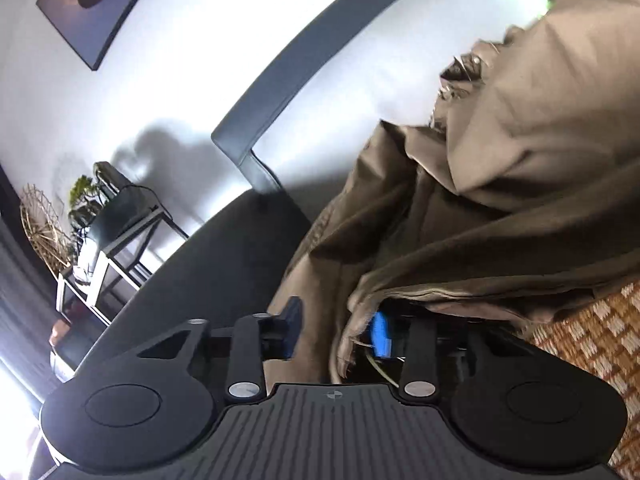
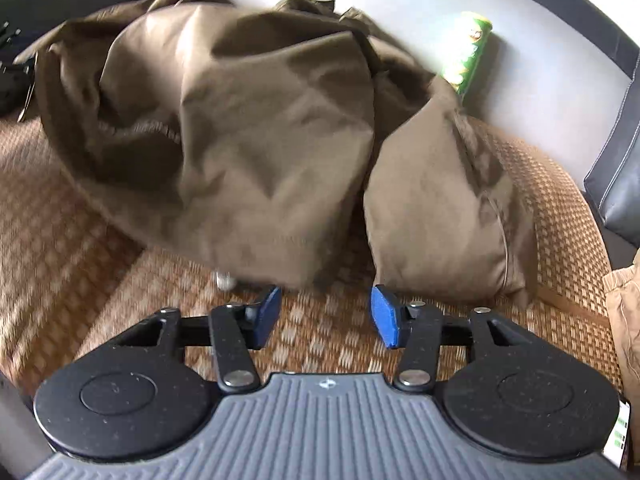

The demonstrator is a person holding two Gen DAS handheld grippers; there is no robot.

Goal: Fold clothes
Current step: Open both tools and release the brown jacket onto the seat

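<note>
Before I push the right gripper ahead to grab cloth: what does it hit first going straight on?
Probably the brown garment: its hem lies just past the open right gripper, above the woven mat. Motion blur makes depth uncertain.

Half-hidden and smeared

Brown garment [image 1: 500, 184] covers the left gripper's [image 1: 336, 330] right pad; the green can [image 2: 470, 52] sits blurred, its lower end behind cloth.

Prob. home, sofa [image 2: 616, 176], wall art [image 1: 92, 8], plant shelf [image 1: 120, 216]
</note>
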